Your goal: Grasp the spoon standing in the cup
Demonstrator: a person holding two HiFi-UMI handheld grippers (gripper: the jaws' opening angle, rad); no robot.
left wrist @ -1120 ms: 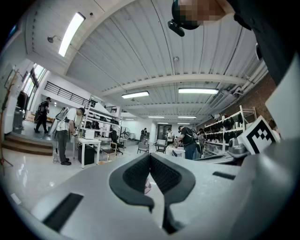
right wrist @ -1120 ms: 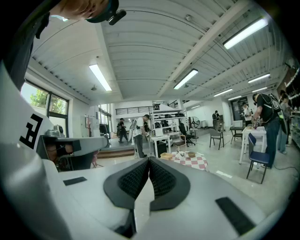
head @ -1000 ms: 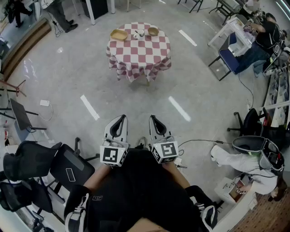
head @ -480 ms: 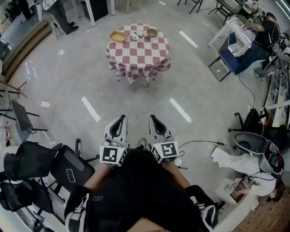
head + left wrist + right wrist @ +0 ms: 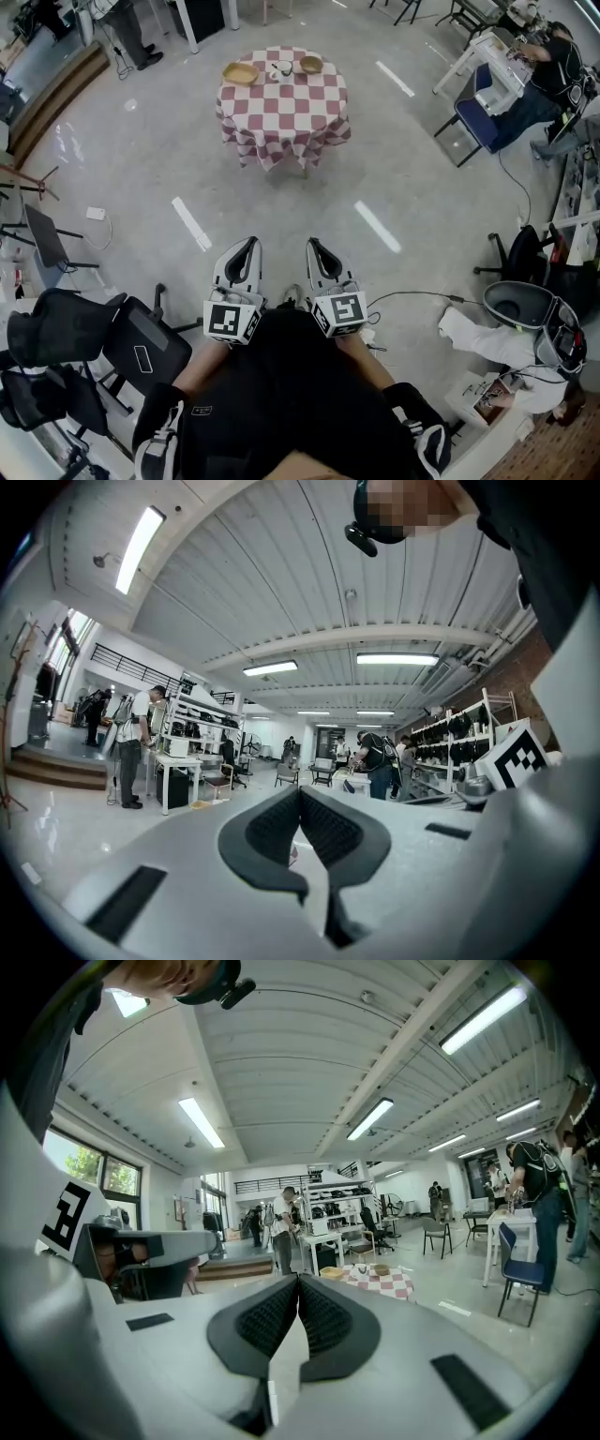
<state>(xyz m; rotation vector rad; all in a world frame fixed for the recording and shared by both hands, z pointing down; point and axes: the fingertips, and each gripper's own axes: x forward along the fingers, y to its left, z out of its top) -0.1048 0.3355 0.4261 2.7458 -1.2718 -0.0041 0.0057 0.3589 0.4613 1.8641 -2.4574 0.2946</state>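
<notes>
Both grippers are held low against the person's body, well apart from the round counter draped in a red-and-white checked cloth [image 5: 281, 108], which stands across open floor. The left gripper [image 5: 248, 242] has its jaws pressed tip to tip with nothing between them. The right gripper [image 5: 312, 242] is likewise closed and empty. The small white cup [image 5: 280, 68] sits near the counter's far edge, between a wide tan bowl [image 5: 242, 72] and a smaller tan bowl [image 5: 311, 64]. The spoon it should hold is too small to make out in any view.

The likely risk is a gripper reaching the cup with its jaws not yet parted. It would then nudge the spoon's handle aside or tip the light cup instead of closing on the handle. The neighbouring bowls also leave little room for a wide sideways approach.

The head view alone gives the layout from above. The right gripper view shows the counter from the side, just right of its jaws. The left gripper view shows shelving and standing people, but no clear sight of the counter.
</notes>
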